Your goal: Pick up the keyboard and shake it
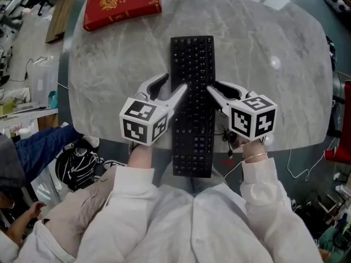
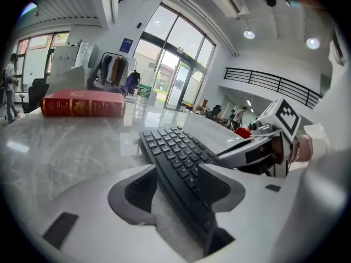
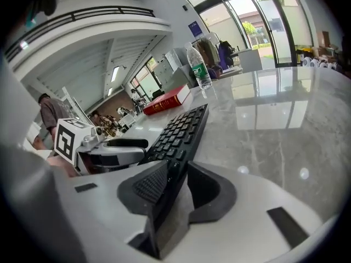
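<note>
Keyboard (image 1: 192,64) (just one), left gripper (image 1: 176,83), right gripper (image 1: 211,86), one red book (image 1: 123,4)

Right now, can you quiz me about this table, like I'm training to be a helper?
1. Which thing sits between the jaws of both the left gripper and the right gripper? A) white mug B) black computer keyboard C) green ball
2. True or false: the red hardcover book lies apart from the keyboard.
3. Which end of the keyboard sticks out past the edge of the grey marble table?
Key: 1 B. 2 true. 3 the near end, lowest in the head view.
</note>
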A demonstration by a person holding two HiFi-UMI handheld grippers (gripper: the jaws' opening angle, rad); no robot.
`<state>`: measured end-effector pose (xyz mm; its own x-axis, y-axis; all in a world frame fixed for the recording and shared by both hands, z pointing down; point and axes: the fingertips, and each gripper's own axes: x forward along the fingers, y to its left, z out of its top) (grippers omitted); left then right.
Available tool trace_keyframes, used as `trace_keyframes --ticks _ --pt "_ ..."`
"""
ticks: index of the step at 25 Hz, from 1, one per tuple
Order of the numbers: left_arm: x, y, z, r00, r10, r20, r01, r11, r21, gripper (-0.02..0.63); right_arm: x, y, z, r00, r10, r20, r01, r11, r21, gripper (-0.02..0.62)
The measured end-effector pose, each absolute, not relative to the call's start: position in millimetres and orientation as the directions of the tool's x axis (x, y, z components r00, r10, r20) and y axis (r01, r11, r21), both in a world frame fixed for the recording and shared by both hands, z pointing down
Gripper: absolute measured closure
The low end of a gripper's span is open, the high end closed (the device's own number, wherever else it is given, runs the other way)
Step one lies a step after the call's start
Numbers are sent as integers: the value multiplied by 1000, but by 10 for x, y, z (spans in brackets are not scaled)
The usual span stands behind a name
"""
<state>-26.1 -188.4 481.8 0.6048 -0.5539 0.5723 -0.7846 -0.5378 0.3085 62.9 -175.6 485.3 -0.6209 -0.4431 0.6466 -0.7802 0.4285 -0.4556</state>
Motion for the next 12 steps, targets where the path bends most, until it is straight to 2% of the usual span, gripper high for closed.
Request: trace_keyframes --ticks 6,12 --pt "-291 -1870 4825 603 -557 572 -786 -536 307 367 653 -1734 4929 -531 -450 719 -820 486 -302 465" --pt "-298 -1838 4706 612 -567 552 -783 -536 316 367 651 -1700 4811 -539 -468 700 -814 504 -289 465"
